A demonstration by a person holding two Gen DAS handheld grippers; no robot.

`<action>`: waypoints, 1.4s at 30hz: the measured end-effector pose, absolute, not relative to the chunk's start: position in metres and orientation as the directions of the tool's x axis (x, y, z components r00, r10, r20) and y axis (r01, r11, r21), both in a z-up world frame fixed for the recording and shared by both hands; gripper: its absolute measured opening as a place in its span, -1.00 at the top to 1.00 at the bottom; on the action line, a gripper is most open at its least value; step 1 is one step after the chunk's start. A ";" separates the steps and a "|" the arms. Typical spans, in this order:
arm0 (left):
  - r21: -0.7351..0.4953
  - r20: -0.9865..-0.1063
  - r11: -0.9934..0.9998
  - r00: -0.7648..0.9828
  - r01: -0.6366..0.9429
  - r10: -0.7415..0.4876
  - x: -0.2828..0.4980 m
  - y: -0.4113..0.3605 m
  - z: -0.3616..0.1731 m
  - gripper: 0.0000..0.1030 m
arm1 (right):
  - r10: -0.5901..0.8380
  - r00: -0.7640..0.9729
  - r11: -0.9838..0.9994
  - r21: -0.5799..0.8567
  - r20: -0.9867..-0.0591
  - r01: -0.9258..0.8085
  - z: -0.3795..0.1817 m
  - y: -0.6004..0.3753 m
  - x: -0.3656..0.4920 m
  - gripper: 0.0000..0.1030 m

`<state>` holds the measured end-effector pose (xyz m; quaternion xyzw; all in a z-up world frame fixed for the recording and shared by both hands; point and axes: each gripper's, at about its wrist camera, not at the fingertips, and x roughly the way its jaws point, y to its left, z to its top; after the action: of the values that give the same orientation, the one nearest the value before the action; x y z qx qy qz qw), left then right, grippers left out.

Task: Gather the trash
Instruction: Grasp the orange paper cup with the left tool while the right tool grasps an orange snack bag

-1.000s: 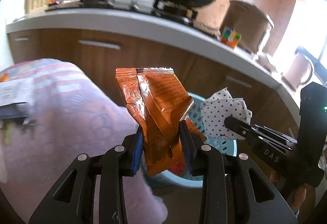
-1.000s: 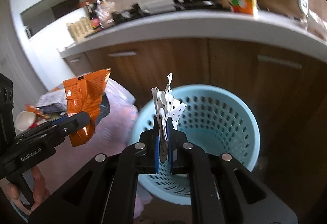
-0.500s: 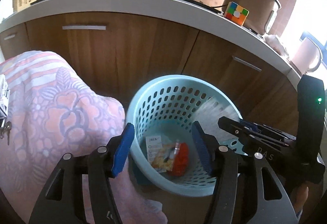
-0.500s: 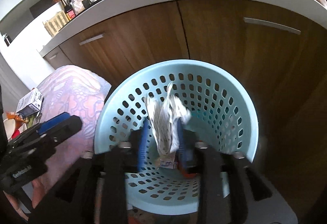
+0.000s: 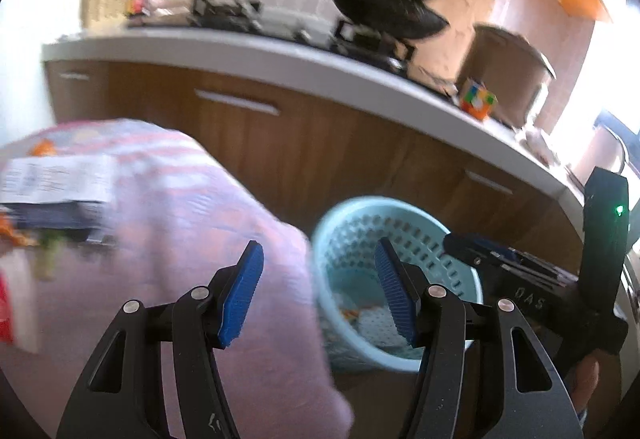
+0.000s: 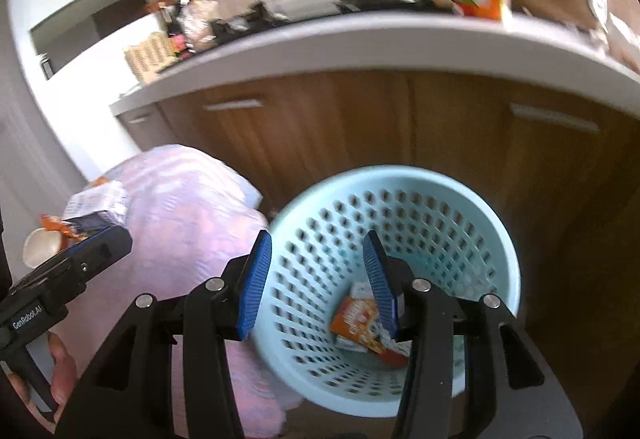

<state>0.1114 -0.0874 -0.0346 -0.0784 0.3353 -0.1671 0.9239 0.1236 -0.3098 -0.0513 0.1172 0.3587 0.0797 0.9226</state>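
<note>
The left tool (image 5: 318,289) stands with its blue-padded fingers (image 5: 242,295) spread wide and nothing between them. The right tool (image 6: 318,285) is likewise parted and holds nothing.

In the left wrist view the light blue perforated waste basket (image 5: 420,215) sits on the floor at about 4 o'clock from the frame's centre, just beside the hanging edge of a pink floral tablecloth (image 5: 180,239) that fills the 8 o'clock side. The right tool's black body shows at 4 o'clock, beyond the basket. Inside the basket lies a white dotted wrapper (image 5: 374,325), with a scrap of orange next to it.

In the right wrist view the basket's rim (image 6: 400,175) spans from 5 to 6 o'clock, and the tool's fingers frame its opening. At the bottom lies an orange snack packet (image 6: 354,321), touching a small white box (image 6: 360,289) at its 12 o'clock side; other scraps beneath are too blurred to name.

On the cloth-covered worktop, at 9 o'clock in the right wrist view, lie a printed carton (image 6: 98,205), an orange wrapper (image 6: 60,225) and a pale cup (image 6: 40,245) on its side, close together.

Behind, a white kitchen worktop (image 5: 280,59) over brown cabinets carries a black wok (image 5: 384,9) on a gas hob at 12 o'clock and a colour cube (image 5: 478,103) at 2 o'clock.
</note>
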 end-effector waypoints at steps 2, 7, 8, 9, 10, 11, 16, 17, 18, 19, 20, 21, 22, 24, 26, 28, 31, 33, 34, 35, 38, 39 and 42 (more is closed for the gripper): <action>-0.255 -0.570 0.942 0.754 0.216 -0.327 0.098 -0.062 -0.023 -0.09 | 0.259 0.741 0.956 0.272 -0.620 -0.107 -0.038 -0.292 0.123 0.14; -0.270 -0.521 0.962 0.836 0.030 -0.172 0.066 0.012 -0.001 -0.09 | 0.329 0.736 0.943 0.253 -0.591 -0.218 -0.019 -0.240 0.124 0.14; -0.270 -0.512 0.963 0.848 -0.008 -0.137 0.060 0.026 0.003 -0.09 | 0.347 0.730 0.937 0.249 -0.589 -0.245 -0.016 -0.227 0.124 0.14; -0.268 -0.507 0.963 0.855 -0.038 -0.107 0.055 0.036 0.006 -0.09 | 0.355 0.727 0.934 0.245 -0.588 -0.259 -0.015 -0.220 0.124 0.14; -0.264 -0.504 0.961 0.861 -0.082 -0.066 0.051 0.050 0.009 -0.09 | 0.371 0.720 0.929 0.237 -0.587 -0.286 -0.012 -0.206 0.125 0.14; -0.256 -0.505 0.958 0.863 -0.126 -0.022 0.045 0.065 0.012 -0.09 | 0.380 0.715 0.925 0.232 -0.587 -0.301 -0.012 -0.197 0.124 0.14; -0.277 -0.527 0.929 0.847 -0.244 0.066 0.035 0.128 0.011 -0.09 | 0.427 0.681 0.900 0.209 -0.594 -0.382 -0.010 -0.148 0.125 0.14; -0.280 -0.545 0.926 0.836 -0.253 0.064 0.037 0.138 0.008 -0.19 | 0.434 0.675 0.896 0.206 -0.596 -0.394 -0.010 -0.140 0.125 0.14; -0.271 -0.568 0.927 0.821 -0.259 0.063 0.040 0.145 0.004 -0.21 | 0.442 0.667 0.891 0.208 -0.599 -0.404 -0.011 -0.132 0.126 0.14; -0.259 -0.586 0.928 0.807 -0.269 0.071 0.043 0.149 0.000 -0.21 | 0.448 0.661 0.887 0.209 -0.602 -0.411 -0.012 -0.128 0.126 0.14; -0.243 -0.603 0.930 0.793 -0.277 0.079 0.046 0.152 -0.004 -0.21 | 0.453 0.655 0.884 0.210 -0.605 -0.417 -0.013 -0.122 0.127 0.14; -0.235 -0.611 0.932 0.788 -0.274 0.077 0.048 0.154 -0.008 -0.21 | 0.455 0.651 0.882 0.208 -0.608 -0.423 -0.014 -0.118 0.127 0.14; -0.231 -0.616 0.935 0.785 -0.268 0.073 0.051 0.155 -0.010 -0.21 | 0.456 0.645 0.880 0.205 -0.613 -0.428 -0.016 -0.112 0.128 0.14; -0.207 -0.636 0.942 0.768 -0.264 0.076 0.061 0.154 -0.018 -0.18 | 0.458 0.636 0.878 0.202 -0.621 -0.435 -0.018 -0.105 0.130 0.14; -0.181 -0.655 0.942 0.749 -0.283 0.099 0.067 0.157 -0.027 -0.08 | 0.462 0.629 0.874 0.202 -0.625 -0.442 -0.018 -0.100 0.131 0.14; -0.177 -0.673 0.937 0.732 -0.300 0.107 0.073 0.166 -0.035 0.22 | 0.461 0.628 0.873 0.196 -0.626 -0.446 -0.018 -0.097 0.130 0.14; -0.211 -0.670 0.924 0.736 -0.318 0.100 0.071 0.179 -0.039 0.50 | 0.458 0.626 0.873 0.188 -0.631 -0.450 -0.018 -0.093 0.129 0.14; -0.223 -0.663 0.916 0.741 -0.334 0.108 0.066 0.188 -0.039 0.65 | 0.463 0.619 0.869 0.188 -0.635 -0.457 -0.020 -0.089 0.129 0.14; -0.228 -0.660 0.914 0.743 -0.336 0.108 0.063 0.192 -0.038 0.68 | 0.469 0.611 0.865 0.193 -0.637 -0.463 -0.020 -0.086 0.129 0.14; -0.234 -0.658 0.913 0.745 -0.335 0.105 0.059 0.197 -0.037 0.73 | 0.476 0.603 0.860 0.196 -0.640 -0.471 -0.021 -0.082 0.129 0.14; -0.249 -0.664 0.913 0.743 -0.324 0.082 0.044 0.211 -0.037 0.83 | 0.487 0.583 0.846 0.187 -0.650 -0.499 -0.025 -0.066 0.125 0.14; -0.251 -0.668 0.911 0.739 -0.327 0.081 0.036 0.216 -0.039 0.83 | 0.490 0.578 0.843 0.186 -0.652 -0.505 -0.026 -0.062 0.124 0.14; -0.259 -0.682 0.905 0.728 -0.338 0.076 0.016 0.231 -0.045 0.83 | 0.507 0.557 0.826 0.187 -0.658 -0.531 -0.029 -0.046 0.120 0.14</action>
<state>0.0164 0.2314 -0.0450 -0.1861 0.3510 0.1136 0.9106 0.1196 -0.0458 -0.0288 -0.0168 0.3674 0.2942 0.8821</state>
